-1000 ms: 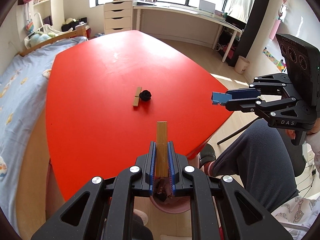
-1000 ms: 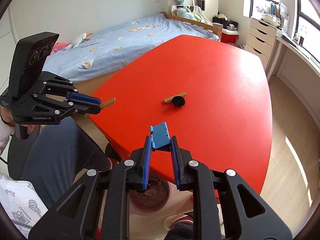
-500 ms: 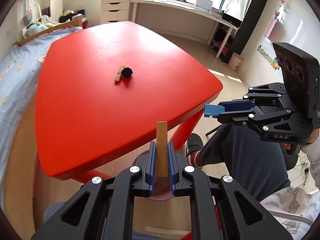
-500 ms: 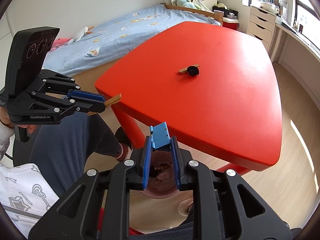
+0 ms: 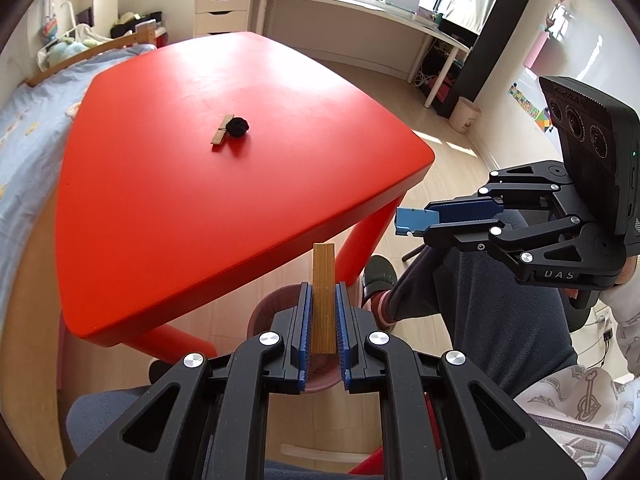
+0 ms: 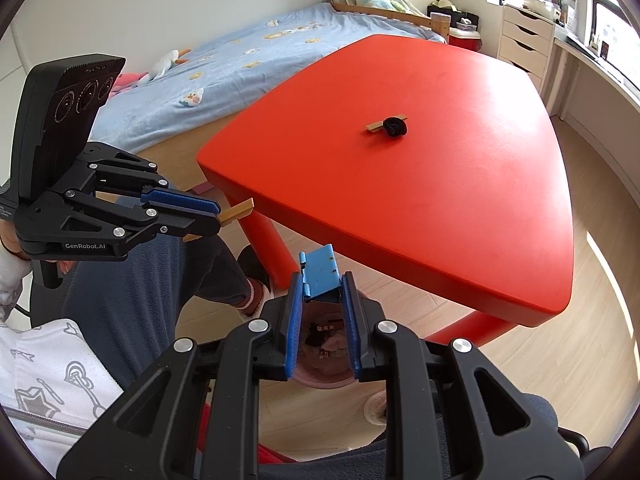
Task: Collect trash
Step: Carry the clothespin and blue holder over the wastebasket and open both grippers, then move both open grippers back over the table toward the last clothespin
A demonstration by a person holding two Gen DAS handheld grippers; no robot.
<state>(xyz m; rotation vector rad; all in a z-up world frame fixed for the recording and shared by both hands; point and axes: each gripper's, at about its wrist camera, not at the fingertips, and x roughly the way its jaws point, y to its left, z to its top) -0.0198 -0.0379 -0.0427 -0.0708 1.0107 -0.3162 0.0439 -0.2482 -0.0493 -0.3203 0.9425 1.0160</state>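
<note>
My left gripper [image 5: 323, 312] clamps a wooden strip [image 5: 323, 280]; right gripper [image 6: 320, 300] clamps blue scrap [image 6: 320, 272], both over pink bin [image 6: 320, 376], frame bottom.

Both my grippers off the table's near corner, above the bin
On the table [image 5: 168, 208] a ball [image 5: 237, 126] touches a stick [image 5: 222, 135]; bin [image 6: 320, 380] on the floor beneath my right gripper [image 6: 322, 312]

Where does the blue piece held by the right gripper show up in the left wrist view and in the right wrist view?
Left wrist view: blue piece at right of centre, sticking out leftward from the right gripper.
Right wrist view: blue piece at lower centre, clamped between the gripper's own fingers, above the pink bin.
Shared landmark: the black ball on the red table.
</note>
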